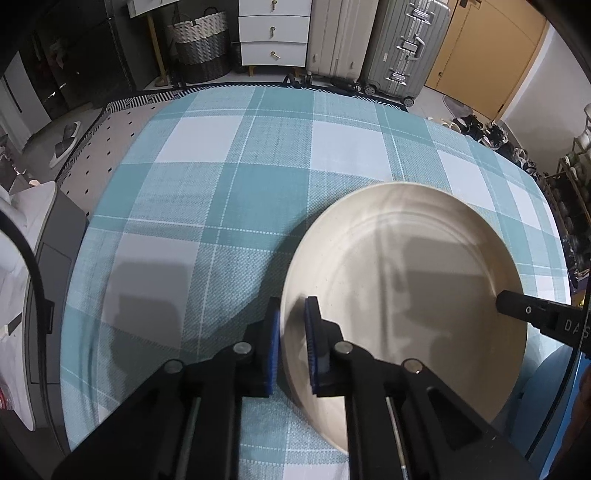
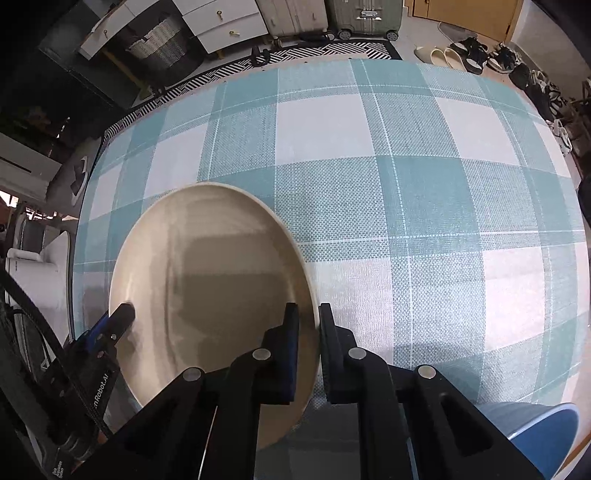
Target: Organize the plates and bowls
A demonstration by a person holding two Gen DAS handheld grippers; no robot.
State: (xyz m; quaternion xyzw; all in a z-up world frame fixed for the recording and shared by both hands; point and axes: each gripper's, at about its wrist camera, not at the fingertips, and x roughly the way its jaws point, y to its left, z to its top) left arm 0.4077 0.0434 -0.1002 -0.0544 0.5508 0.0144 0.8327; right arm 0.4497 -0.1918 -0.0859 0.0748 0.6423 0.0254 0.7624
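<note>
Pinching opposite rims of the round, cream, speckled plate, the left gripper and right gripper are clamping it over the teal checked tablecloth.

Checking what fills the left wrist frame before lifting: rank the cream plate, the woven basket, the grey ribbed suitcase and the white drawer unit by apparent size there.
1. cream plate, by far, though nearest the camera
2. grey ribbed suitcase
3. white drawer unit and woven basket: too alike to separate; the drawer unit is cut off at the top
</note>
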